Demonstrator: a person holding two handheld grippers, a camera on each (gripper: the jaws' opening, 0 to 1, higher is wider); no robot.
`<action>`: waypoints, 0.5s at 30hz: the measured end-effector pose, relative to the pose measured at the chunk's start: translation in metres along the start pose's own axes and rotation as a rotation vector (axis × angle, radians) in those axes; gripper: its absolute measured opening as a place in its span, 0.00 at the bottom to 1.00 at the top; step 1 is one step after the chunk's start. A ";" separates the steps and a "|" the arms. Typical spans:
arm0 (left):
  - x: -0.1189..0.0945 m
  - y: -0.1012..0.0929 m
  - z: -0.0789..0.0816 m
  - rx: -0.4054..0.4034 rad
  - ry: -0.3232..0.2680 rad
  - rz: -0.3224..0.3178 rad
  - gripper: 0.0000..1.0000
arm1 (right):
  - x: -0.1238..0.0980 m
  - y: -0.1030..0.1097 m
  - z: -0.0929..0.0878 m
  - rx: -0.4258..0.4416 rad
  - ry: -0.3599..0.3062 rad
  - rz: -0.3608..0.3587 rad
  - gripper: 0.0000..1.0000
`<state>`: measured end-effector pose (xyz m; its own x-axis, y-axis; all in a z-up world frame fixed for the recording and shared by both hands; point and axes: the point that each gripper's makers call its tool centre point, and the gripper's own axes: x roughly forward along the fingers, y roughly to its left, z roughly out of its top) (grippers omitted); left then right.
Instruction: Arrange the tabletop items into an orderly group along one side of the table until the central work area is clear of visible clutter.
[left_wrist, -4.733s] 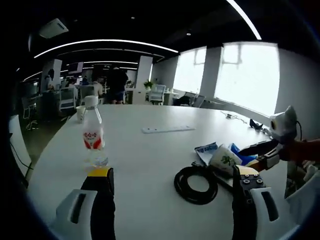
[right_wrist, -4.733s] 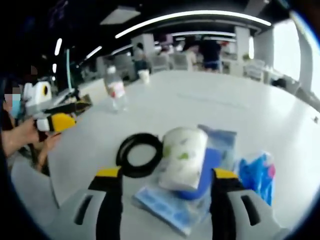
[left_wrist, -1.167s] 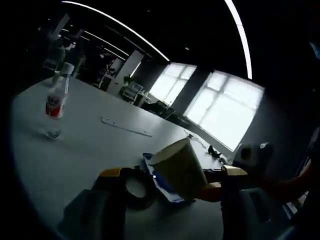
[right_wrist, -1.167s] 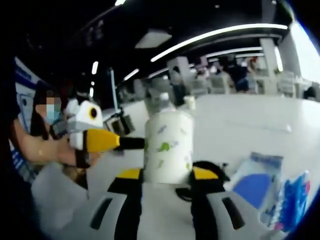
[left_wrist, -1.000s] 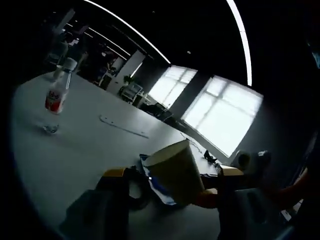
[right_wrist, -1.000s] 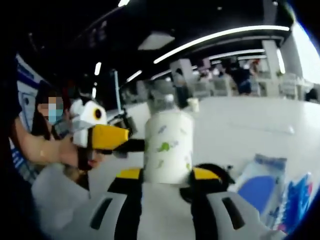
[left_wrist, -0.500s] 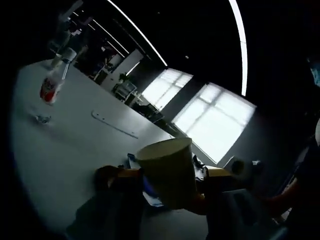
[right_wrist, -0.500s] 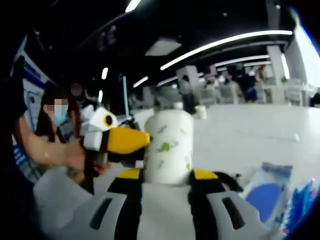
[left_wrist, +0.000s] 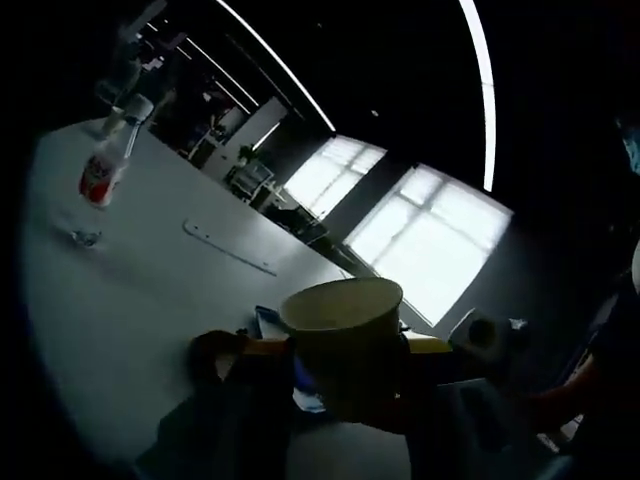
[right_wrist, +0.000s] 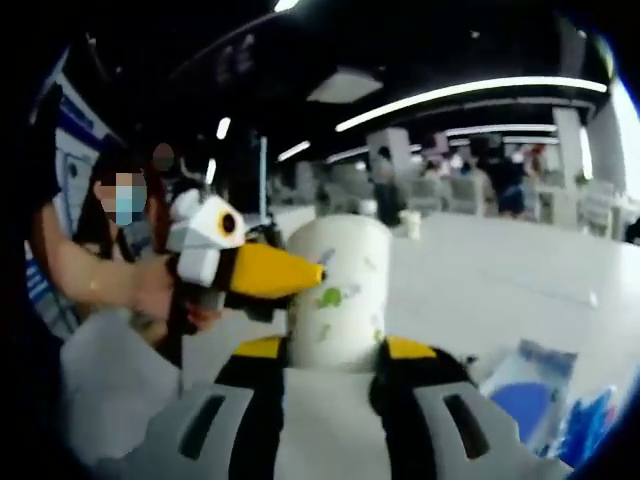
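A white paper cup with green leaf prints (right_wrist: 335, 290) stands upright between the yellow-tipped jaws of my right gripper (right_wrist: 330, 348), which is shut on its lower part and holds it above the white table (right_wrist: 500, 270). My left gripper (right_wrist: 300, 272) comes in from the left, one yellow jaw lying across the cup's near side. In the left gripper view the cup (left_wrist: 345, 335) sits between the jaws of my left gripper (left_wrist: 335, 347), which stand close on either side. That view is too dark to show whether they touch it.
A clear bottle with a red label (left_wrist: 103, 170) stands far off on the table (left_wrist: 140, 290), beyond a flat white strip (left_wrist: 228, 250). Blue packets (right_wrist: 525, 385) lie below the cup. A person's arm (right_wrist: 100, 275) holds the left gripper.
The right gripper has carried the cup up off the packets. The left gripper has come to the cup, and its jaws have narrowed around it over the last second.
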<state>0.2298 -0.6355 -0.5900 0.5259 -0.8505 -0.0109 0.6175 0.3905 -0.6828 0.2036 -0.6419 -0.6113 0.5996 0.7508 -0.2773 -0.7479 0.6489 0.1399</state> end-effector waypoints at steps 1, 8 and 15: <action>0.000 0.000 0.000 0.002 0.000 0.000 0.39 | 0.000 0.000 -0.001 -0.001 0.003 0.000 0.34; 0.000 0.001 -0.001 0.012 0.012 0.005 0.37 | 0.000 -0.001 -0.003 0.000 0.014 -0.008 0.34; -0.002 -0.002 0.000 0.044 0.016 0.001 0.36 | 0.000 0.001 -0.002 -0.011 0.025 -0.012 0.34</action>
<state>0.2274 -0.6346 -0.5882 0.5174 -0.8554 -0.0231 0.6424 0.4061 -0.6499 0.2024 -0.6414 -0.6126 0.6012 0.7396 -0.3026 -0.7440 0.6562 0.1257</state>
